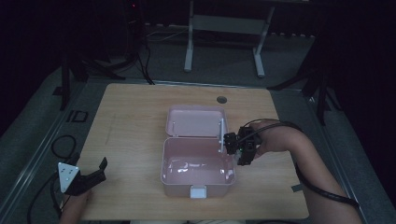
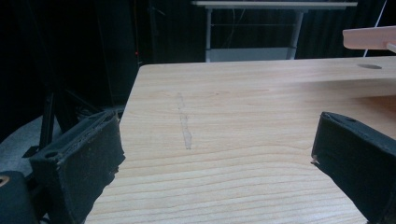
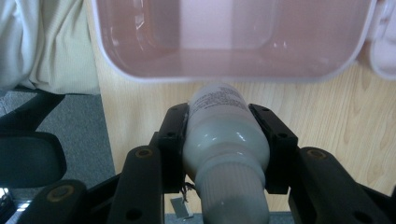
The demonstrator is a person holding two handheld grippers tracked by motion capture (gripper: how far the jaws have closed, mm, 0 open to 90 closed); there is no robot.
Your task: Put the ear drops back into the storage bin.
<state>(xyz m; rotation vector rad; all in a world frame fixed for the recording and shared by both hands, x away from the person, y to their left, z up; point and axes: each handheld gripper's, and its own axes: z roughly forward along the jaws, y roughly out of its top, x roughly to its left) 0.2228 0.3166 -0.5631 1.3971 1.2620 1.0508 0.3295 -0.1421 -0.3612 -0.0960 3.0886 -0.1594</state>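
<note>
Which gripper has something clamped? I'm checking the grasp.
The right gripper: its black jaws are shut on a white plastic bottle beside the open pink plastic box. The left gripper is open.

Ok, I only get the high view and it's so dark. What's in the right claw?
Observer: A white bottle, clamped in the right claw.
Operator: Which way does it point?
Observer: Its ribbed cap faces back toward the hand; the other end points at the box.
Operator: And is the left claw holding something?
Observer: No. The left claw is open, with just bare table between its jaws.
</note>
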